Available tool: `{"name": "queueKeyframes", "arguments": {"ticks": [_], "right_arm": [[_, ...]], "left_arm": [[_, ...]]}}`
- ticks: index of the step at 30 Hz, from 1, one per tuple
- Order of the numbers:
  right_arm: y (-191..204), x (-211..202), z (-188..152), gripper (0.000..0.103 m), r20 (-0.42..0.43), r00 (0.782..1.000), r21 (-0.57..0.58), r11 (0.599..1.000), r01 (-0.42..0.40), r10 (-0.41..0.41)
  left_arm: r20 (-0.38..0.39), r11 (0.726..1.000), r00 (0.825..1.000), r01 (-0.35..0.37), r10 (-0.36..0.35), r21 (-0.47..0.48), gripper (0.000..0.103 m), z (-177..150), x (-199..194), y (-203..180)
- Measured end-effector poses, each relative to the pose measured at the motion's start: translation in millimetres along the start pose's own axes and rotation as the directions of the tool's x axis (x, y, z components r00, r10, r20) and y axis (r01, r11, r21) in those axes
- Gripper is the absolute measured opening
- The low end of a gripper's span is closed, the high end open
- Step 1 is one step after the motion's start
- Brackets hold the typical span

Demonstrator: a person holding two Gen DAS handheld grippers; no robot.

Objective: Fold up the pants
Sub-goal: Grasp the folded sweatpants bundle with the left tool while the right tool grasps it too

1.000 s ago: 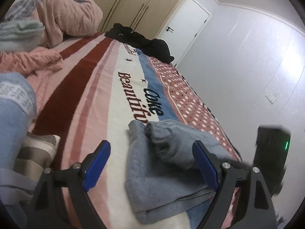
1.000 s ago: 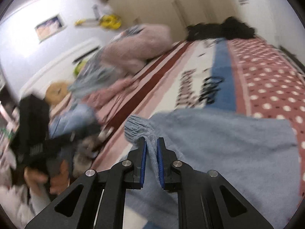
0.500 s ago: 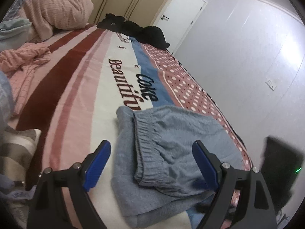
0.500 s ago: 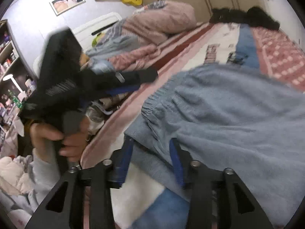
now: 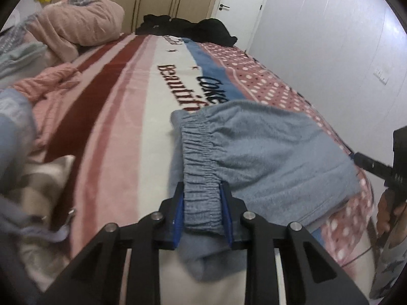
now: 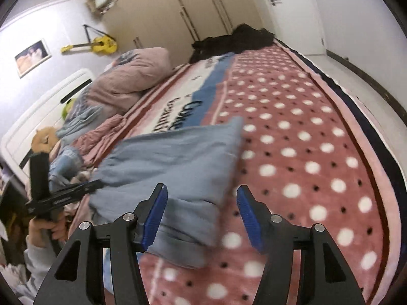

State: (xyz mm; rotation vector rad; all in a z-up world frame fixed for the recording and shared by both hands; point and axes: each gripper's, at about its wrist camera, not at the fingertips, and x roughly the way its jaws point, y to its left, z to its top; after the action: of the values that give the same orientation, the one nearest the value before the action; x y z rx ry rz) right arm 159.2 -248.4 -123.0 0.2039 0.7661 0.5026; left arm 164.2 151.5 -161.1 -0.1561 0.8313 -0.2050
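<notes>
Grey-blue pants lie folded on the striped, dotted blanket. Their elastic waistband points toward my left gripper, whose jaws are closing, with the blue pads pressing the waistband from both sides. In the right wrist view the pants lie left of centre. My right gripper hovers over their near right edge with its jaws opening. The folded edge lies between the pads but they do not touch it. A hand holds the left gripper at the pants' left end.
A pink duvet and a crumpled pink garment lie at the left. Black clothes are piled at the far end by the wardrobe. The bed's edge runs along the right beside the floor.
My left gripper came down and closed from wide open onto the waistband. My right gripper let go of the pants, opened and swung right to their other edge.
</notes>
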Motion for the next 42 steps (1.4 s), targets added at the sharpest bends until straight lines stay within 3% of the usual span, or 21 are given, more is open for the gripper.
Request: {"name": "queueKeyframes", "arguments": {"ticks": [2,4,5,8,10,12,17,19,24,26,28,33,37,42], "right_arm": [[-7.1,4.2,-1.9,0.054,-0.004,1.000,0.024,0.999,-0.023,0.024],[-11.4,8.3,-0.9,0.054,-0.010,0.999,0.038,0.999,-0.039,0.040],[-12.7,8.1,-1.6,0.054,-0.011,0.999,0.038,0.998,-0.045,0.045],[-17.2,6.5,4.7,0.064,-0.010,0.997,0.046,0.996,-0.075,0.076],[-19.7,11.6,9.8,0.067,-0.025,0.995,0.056,0.994,-0.093,0.094],[-22.7,20.3,15.2,0.069,-0.052,0.994,0.060,0.993,-0.097,0.100],[-28.9,44.1,12.0,0.073,-0.127,0.982,0.090,0.988,-0.127,0.138],[-31.3,53.4,8.0,0.073,-0.154,0.970,0.121,0.978,-0.170,0.188],[-33.3,64.6,2.9,0.072,-0.162,0.955,0.149,0.963,-0.226,0.249],[-31.3,68.4,0.7,0.061,-0.171,0.947,0.159,0.956,-0.248,0.274],[-28.1,73.3,-2.0,0.054,-0.184,0.933,0.175,0.944,-0.280,0.311],[-23.5,73.0,-5.4,0.049,-0.175,0.937,0.172,0.946,-0.273,0.303],[-21.6,67.9,-6.4,0.040,-0.151,0.940,0.177,0.944,-0.280,0.307],[-17.0,52.6,-2.5,0.033,-0.111,0.934,0.175,0.932,-0.317,0.339]], "left_arm": [[-0.005,1.000,1.000,-0.016,0.016,0.005,0.031,-2.4,-1.1,0.7],[-0.011,0.997,0.997,-0.070,0.070,0.012,0.060,0.8,0.6,1.8],[-0.008,0.997,0.997,-0.083,0.083,-0.005,0.067,4.6,-1.9,5.8],[0.007,0.995,0.998,0.059,-0.059,-0.083,0.078,14.2,-8.7,20.4],[-0.011,0.992,0.997,0.072,-0.074,-0.099,0.084,21.6,-4.3,23.7],[-0.051,0.993,0.997,0.056,-0.062,-0.099,0.084,26.8,7.6,24.8],[-0.142,0.985,0.984,0.089,-0.110,-0.148,0.084,25.2,41.7,29.9],[-0.155,0.970,0.974,0.132,-0.166,-0.206,0.084,21.9,51.4,34.5],[-0.169,0.966,0.967,0.154,-0.191,-0.209,0.082,20.1,60.2,24.5],[-0.177,0.959,0.960,0.177,-0.218,-0.222,0.070,21.3,62.7,18.6],[-0.185,0.958,0.958,0.176,-0.220,-0.228,0.065,22.6,64.5,14.3],[-0.186,0.963,0.961,0.164,-0.205,-0.215,0.048,24.2,59.4,3.9],[-0.160,0.965,0.966,0.171,-0.204,-0.200,0.028,28.6,46.5,-2.3],[-0.100,0.974,0.974,0.192,-0.205,-0.122,0.024,42.9,16.8,-25.8]]}}
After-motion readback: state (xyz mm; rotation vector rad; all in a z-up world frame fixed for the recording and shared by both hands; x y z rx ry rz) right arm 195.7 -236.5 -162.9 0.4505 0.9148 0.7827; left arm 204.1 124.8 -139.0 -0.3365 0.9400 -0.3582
